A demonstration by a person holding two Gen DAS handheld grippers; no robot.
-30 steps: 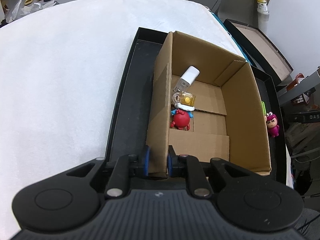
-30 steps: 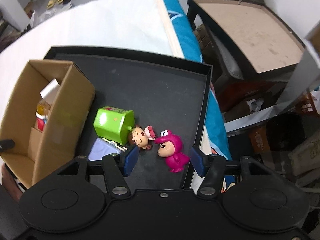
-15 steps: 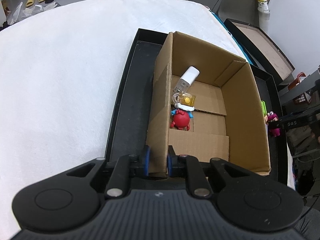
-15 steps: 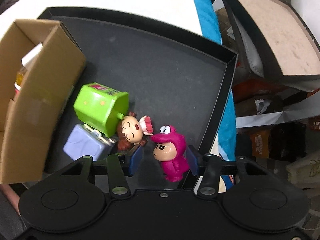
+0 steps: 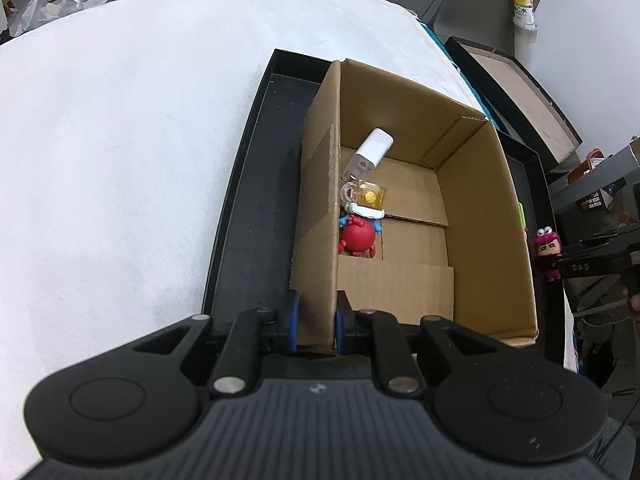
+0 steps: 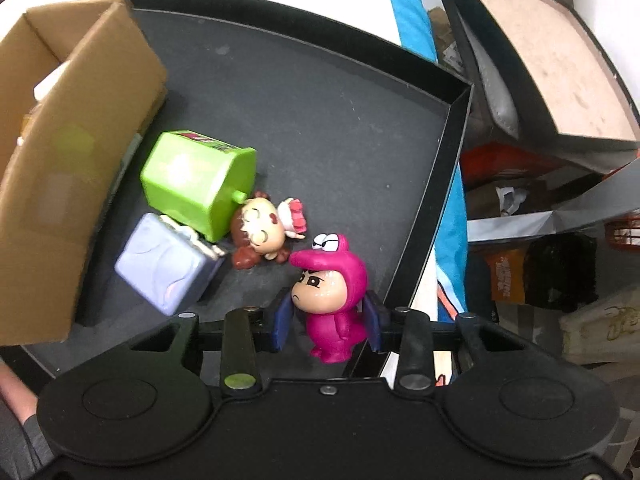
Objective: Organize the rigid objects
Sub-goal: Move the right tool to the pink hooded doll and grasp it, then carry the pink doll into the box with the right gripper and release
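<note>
My left gripper (image 5: 316, 322) is shut on the near-left wall of a cardboard box (image 5: 320, 208). Inside the box lie a white block (image 5: 370, 154), a small yellow mug (image 5: 366, 196) and a red figure (image 5: 358, 236). The box (image 6: 60, 160) stands in a black tray (image 6: 320, 120). My right gripper (image 6: 326, 316) has its blue pads against both sides of a pink figure (image 6: 334, 296), which also shows in the left wrist view (image 5: 548, 250). Beside it lie a brown-haired figure (image 6: 260, 232), a green container (image 6: 200, 184) and a lilac cube (image 6: 168, 268).
The tray (image 5: 256, 200) sits on a white cloth-covered surface (image 5: 120, 160). To the right of the tray are a drop-off, a second shallow box (image 6: 540, 40) and clutter on the floor (image 6: 540, 260). A yellow-white canister (image 5: 524, 4) stands far right.
My right gripper has moved down around the pink figure and its pads have closed from wide apart onto its sides. My left gripper has kept hold of the box wall.
</note>
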